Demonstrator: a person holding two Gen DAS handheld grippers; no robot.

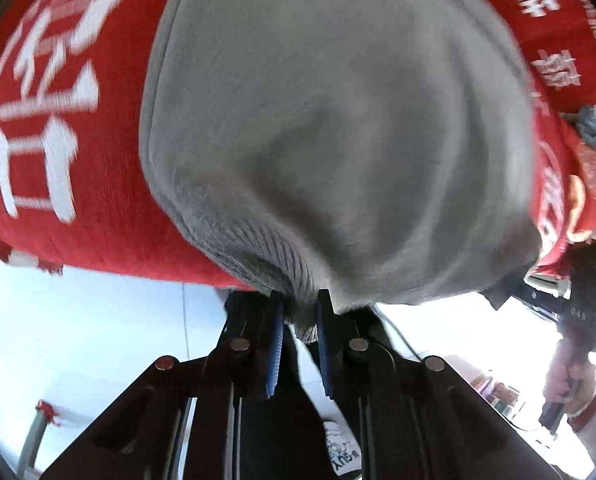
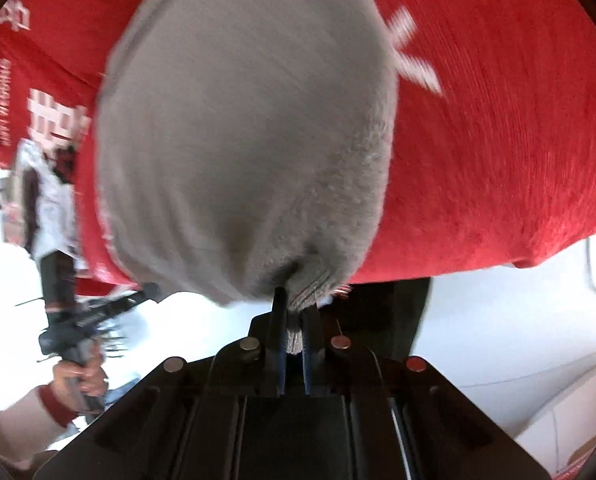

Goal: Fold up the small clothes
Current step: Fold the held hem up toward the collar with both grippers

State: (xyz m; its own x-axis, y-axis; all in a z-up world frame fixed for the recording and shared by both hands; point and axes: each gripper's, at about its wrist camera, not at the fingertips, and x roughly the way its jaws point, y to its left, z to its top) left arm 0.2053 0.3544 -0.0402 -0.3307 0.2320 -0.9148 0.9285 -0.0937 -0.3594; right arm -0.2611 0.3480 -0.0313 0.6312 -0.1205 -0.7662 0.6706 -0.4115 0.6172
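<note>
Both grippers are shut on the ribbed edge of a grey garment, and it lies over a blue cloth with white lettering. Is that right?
Not quite: the cloth under the grey garment is red, not blue, as both wrist views show. The rest holds: the left gripper and the right gripper are each shut on the garment's ribbed edge, and the lettering is white.

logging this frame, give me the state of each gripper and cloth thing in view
left gripper: shut on the ribbed hem of the grey garment
right gripper: shut on another part of that hem
grey garment: held at two points, stretched out over the red cloth, blurred
red cloth: spread under the garment, white print facing up
</note>
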